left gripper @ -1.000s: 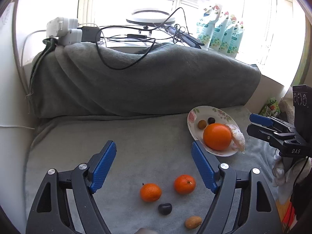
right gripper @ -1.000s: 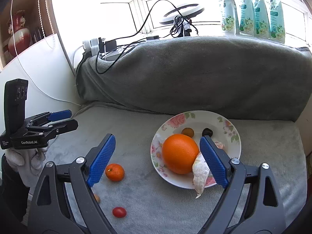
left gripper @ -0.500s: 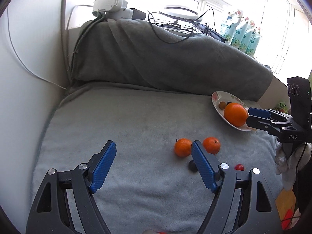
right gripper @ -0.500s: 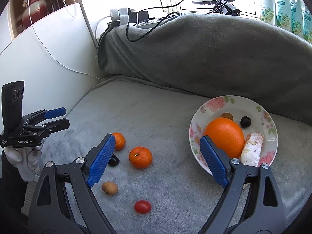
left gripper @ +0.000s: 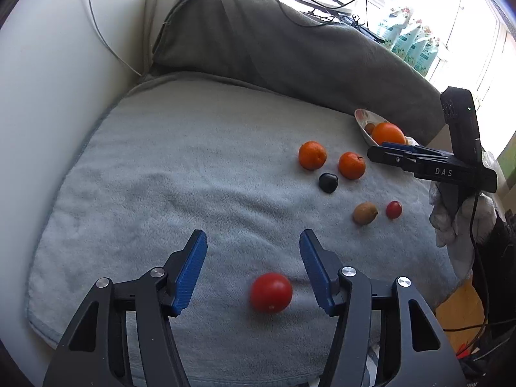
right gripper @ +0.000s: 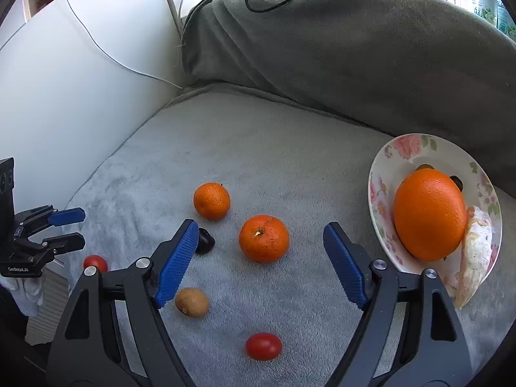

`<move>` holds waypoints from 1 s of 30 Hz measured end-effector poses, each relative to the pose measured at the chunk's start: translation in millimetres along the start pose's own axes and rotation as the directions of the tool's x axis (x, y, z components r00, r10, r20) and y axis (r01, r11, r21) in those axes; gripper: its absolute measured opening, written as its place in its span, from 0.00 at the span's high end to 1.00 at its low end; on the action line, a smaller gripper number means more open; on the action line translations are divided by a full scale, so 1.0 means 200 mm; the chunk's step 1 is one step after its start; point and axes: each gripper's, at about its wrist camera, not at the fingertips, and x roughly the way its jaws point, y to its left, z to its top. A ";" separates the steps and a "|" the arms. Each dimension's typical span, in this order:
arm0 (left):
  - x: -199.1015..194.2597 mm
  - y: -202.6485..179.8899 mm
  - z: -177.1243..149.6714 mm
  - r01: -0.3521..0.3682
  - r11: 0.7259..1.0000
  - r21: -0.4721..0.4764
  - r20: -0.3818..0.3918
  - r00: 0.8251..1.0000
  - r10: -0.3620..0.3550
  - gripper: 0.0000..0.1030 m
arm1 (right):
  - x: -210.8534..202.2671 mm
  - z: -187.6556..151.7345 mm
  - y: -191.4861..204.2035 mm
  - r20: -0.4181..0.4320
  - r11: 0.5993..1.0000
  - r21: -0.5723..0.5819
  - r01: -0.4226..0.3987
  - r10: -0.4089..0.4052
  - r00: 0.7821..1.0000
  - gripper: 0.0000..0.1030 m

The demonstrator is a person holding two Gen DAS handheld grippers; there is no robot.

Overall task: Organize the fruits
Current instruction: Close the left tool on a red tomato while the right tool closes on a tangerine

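Observation:
My left gripper (left gripper: 253, 248) is open above the grey towel, and a red tomato (left gripper: 271, 292) lies between its jaws near the base. My right gripper (right gripper: 259, 240) is open with a tangerine (right gripper: 263, 238) between its fingers. A second tangerine (right gripper: 212, 200), a dark plum (right gripper: 205, 241), a brown kiwi-like fruit (right gripper: 192, 302) and a small red tomato (right gripper: 263, 346) lie loose on the towel. A floral plate (right gripper: 416, 148) at right holds a large orange (right gripper: 429, 214) and small fruits. The left gripper also shows in the right wrist view (right gripper: 66, 229).
A white wall (left gripper: 48, 96) bounds the left side. A rolled grey blanket (right gripper: 354, 48) with cables and a power strip runs along the back. A pale wrapped item (right gripper: 475, 254) rests on the plate's edge. The towel's front edge (left gripper: 96, 348) is near the left gripper.
Both grippers swung left and pulled back. The left one now has a red tomato between its jaws. The right one moved from the plate to over the loose tangerine.

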 end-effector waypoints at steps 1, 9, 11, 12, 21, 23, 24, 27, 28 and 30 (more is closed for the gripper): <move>0.00 -0.01 -0.02 -0.003 1.000 0.004 -0.004 1.000 0.003 0.43 | 0.02 0.00 0.00 -0.008 1.000 0.000 -0.002 0.002 1.000 0.22; 0.02 -0.05 -0.10 -0.017 0.999 0.029 -0.039 0.999 0.018 0.49 | 0.11 -0.02 -0.03 -0.054 1.000 0.014 0.001 0.000 0.999 0.29; 0.04 -0.05 -0.12 -0.015 1.000 0.027 -0.048 0.999 0.016 0.52 | 0.13 -0.02 -0.03 -0.059 1.000 0.011 0.002 -0.001 0.998 0.30; 0.04 -0.05 -0.12 -0.015 1.000 0.027 -0.053 0.998 0.016 0.56 | 0.14 -0.02 -0.03 -0.062 1.000 0.011 0.002 -0.002 0.998 0.33; 0.07 -0.03 -0.15 -0.011 1.000 0.016 -0.071 0.997 0.012 0.62 | 0.18 -0.01 -0.02 -0.082 1.000 0.005 0.013 -0.013 0.997 0.39; 0.08 -0.04 -0.15 -0.009 1.000 0.019 -0.072 0.997 0.010 0.63 | 0.20 0.00 -0.01 -0.084 1.000 0.005 0.017 -0.016 0.996 0.43; 0.08 -0.04 -0.15 -0.009 1.000 0.023 -0.073 0.997 0.010 0.63 | 0.20 0.00 -0.02 -0.087 1.000 0.007 0.016 -0.015 0.996 0.45; 0.09 -0.05 -0.15 -0.010 0.999 0.033 -0.080 0.997 0.012 0.68 | 0.22 0.00 -0.02 -0.095 1.000 0.009 0.023 -0.022 0.995 0.45; 0.10 -0.05 -0.15 -0.010 0.999 0.035 -0.081 0.997 0.013 0.68 | 0.22 0.00 -0.02 -0.097 1.000 0.011 0.022 -0.021 0.995 0.45; 0.10 -0.05 -0.15 -0.006 0.999 0.033 -0.081 0.997 0.009 0.71 | 0.23 0.00 -0.03 -0.101 1.000 0.015 0.021 -0.019 0.995 0.45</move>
